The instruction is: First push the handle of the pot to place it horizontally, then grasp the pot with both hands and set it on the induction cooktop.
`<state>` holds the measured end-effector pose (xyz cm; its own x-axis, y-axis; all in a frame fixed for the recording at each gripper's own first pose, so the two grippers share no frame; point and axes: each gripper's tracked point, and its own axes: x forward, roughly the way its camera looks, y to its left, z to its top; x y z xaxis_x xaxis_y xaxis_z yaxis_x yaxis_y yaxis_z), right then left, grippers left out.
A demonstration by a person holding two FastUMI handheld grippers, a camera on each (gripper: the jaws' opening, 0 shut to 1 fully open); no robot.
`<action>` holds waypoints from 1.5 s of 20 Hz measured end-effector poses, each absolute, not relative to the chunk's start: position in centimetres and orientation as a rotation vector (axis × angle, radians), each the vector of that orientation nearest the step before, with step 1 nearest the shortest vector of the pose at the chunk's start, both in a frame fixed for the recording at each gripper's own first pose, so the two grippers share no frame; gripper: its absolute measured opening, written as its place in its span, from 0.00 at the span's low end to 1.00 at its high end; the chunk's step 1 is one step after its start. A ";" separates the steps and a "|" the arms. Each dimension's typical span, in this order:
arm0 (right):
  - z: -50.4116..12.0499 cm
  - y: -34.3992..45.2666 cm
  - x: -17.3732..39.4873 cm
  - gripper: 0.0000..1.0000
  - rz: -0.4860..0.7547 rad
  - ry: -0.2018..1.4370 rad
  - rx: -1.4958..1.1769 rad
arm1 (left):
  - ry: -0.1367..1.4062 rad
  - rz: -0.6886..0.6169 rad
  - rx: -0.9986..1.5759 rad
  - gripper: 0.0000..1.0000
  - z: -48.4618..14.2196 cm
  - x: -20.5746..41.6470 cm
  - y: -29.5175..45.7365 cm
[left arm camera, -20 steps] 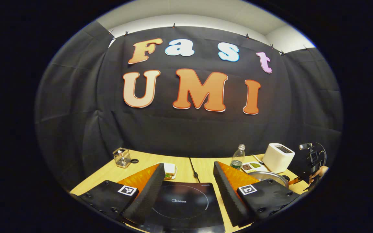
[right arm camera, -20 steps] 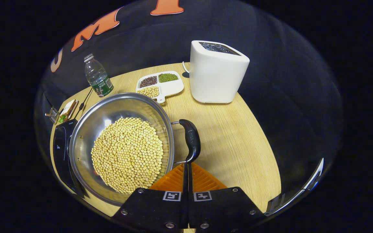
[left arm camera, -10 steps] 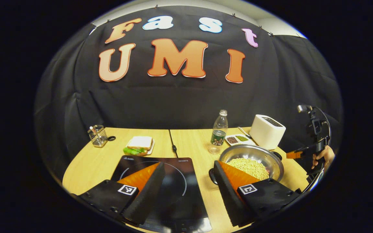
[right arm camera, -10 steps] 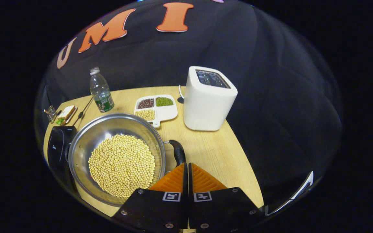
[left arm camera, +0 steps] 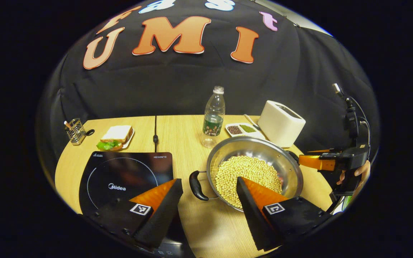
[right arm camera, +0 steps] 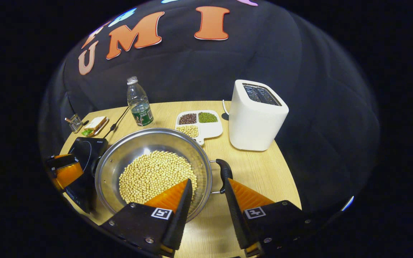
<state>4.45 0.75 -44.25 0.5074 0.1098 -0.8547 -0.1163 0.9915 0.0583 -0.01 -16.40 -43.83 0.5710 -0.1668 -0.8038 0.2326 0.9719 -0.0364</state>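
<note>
A steel pot [left arm camera: 249, 147] holding soybeans [left arm camera: 242, 172] stands on the wooden table, right of the black induction cooktop [left arm camera: 120, 175]. My left gripper [left arm camera: 209, 180] is open just above the table. Its fingers straddle the pot's near black handle [left arm camera: 195, 186] and part of the rim. In the right gripper view the pot [right arm camera: 149, 143] sits centre-left and its other black handle [right arm camera: 224, 173] lies level. My right gripper [right arm camera: 207, 180] is open, with that handle and the rim just ahead of its fingertips. Each gripper shows far off in the other's view: right gripper [left arm camera: 317, 161], left gripper [right arm camera: 65, 170].
Behind the pot stand a white toaster [right arm camera: 256, 118], a divided dish of beans [right arm camera: 197, 122] and a plastic bottle [right arm camera: 139, 104]. A sandwich on a plate [left arm camera: 115, 138], a wire holder [left arm camera: 74, 130] and a cable [left arm camera: 155, 136] lie at the back left. A hand [left arm camera: 353, 175] holds the right gripper.
My right gripper has opened and drawn back from the handle. My left gripper has swung right and tipped down, from over the cooktop to the pot's near handle.
</note>
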 end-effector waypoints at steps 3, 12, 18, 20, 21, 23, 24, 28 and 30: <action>-45.4 0.9 4.7 0.69 0.137 1.030 -0.002 | 0.959 -0.216 0.107 0.99 -46.7 0.1 -16.8; -48.7 0.7 5.1 0.86 0.144 1.040 -0.086 | 0.984 -0.166 0.156 1.00 -51.2 1.3 -17.0; -50.8 0.8 5.4 0.86 0.137 1.056 -0.078 | 0.998 -0.162 0.172 0.96 -53.8 1.9 -16.9; -51.1 0.7 5.6 0.86 0.138 1.033 -0.141 | 0.967 -0.163 0.235 0.98 -53.6 2.2 -16.6; -51.2 0.8 5.9 0.86 0.132 1.030 -0.147 | 0.956 -0.158 0.245 0.96 -53.7 2.4 -16.6; -51.5 0.9 6.4 0.86 0.108 1.017 -0.115 | 0.943 -0.149 0.254 0.96 -53.9 2.9 -16.5; -51.6 0.7 6.6 0.85 0.098 1.005 -0.111 | 0.945 -0.148 0.262 0.94 -53.9 2.8 -16.5; -51.7 0.5 7.0 0.78 0.099 0.979 -0.155 | 0.923 -0.131 0.268 0.90 -54.1 3.7 -16.3; -51.9 0.6 7.2 0.78 0.109 0.975 -0.134 | 0.925 -0.128 0.269 0.89 -54.1 3.8 -16.3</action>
<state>7.19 0.57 -51.92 0.5571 0.0314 -0.8299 -0.1521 0.9862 -0.0647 3.76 -16.25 -54.14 0.5970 0.0062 -0.8022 0.2241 0.9589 0.1741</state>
